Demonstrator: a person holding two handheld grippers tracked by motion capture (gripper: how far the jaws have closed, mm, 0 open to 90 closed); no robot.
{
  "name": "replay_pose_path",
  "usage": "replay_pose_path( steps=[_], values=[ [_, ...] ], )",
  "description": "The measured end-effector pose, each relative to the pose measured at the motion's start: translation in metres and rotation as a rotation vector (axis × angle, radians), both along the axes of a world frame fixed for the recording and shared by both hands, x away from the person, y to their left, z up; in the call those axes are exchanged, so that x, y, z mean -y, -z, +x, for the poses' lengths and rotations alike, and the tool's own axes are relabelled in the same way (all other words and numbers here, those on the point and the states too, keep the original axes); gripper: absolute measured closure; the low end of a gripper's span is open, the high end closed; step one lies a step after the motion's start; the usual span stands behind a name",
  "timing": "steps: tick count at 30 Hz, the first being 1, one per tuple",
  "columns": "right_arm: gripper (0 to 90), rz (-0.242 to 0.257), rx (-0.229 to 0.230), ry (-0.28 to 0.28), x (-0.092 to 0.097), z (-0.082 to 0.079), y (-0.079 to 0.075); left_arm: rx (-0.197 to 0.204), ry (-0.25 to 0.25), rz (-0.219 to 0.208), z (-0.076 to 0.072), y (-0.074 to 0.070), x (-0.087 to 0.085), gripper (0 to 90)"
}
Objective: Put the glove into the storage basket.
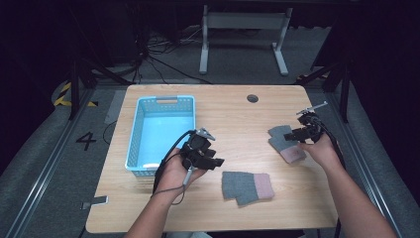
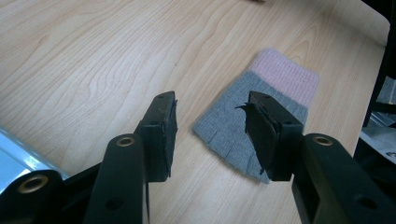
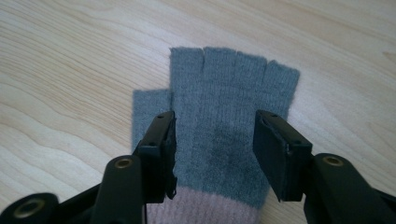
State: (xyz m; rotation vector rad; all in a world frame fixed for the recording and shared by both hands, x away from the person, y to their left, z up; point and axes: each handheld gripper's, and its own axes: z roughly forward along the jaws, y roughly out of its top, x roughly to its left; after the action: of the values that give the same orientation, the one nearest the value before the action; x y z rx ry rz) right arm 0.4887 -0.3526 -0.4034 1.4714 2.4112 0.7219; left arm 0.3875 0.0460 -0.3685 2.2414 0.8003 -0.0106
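Gloves [image 1: 247, 187] [image 1: 286, 144] are both seen flat on the table [image 1: 233, 114], none in the basket [image 1: 161, 134]. Left fingers [image 2: 210, 135] and right fingers [image 3: 215, 154] are released, one glove just ahead of each.

Right tool [image 3: 215, 140] hides glove [image 3: 224, 93] cuff, cut by bottom edge.

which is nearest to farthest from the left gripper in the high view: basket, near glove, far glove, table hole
From the left gripper:
1. near glove, just right of it toward the person; the basket, at its left, is too close to call against it
2. far glove, over by the right gripper
3. table hole, near the far edge
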Motion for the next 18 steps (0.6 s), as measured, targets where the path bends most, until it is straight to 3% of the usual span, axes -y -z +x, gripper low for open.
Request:
replay_pose_path(
  steps=[11,18],
  values=[
    [49.4,-0.058,-0.065,0.005,-0.008,0.007,0.020,0.001,0.004,0.000,0.001,-0.001,0.000,53.9],
    [51.9,-0.098,-0.045,0.010,-0.014,0.005,0.024,-0.003,0.003,0.000,0.001,0.000,0.000,53.9]
  ],
)
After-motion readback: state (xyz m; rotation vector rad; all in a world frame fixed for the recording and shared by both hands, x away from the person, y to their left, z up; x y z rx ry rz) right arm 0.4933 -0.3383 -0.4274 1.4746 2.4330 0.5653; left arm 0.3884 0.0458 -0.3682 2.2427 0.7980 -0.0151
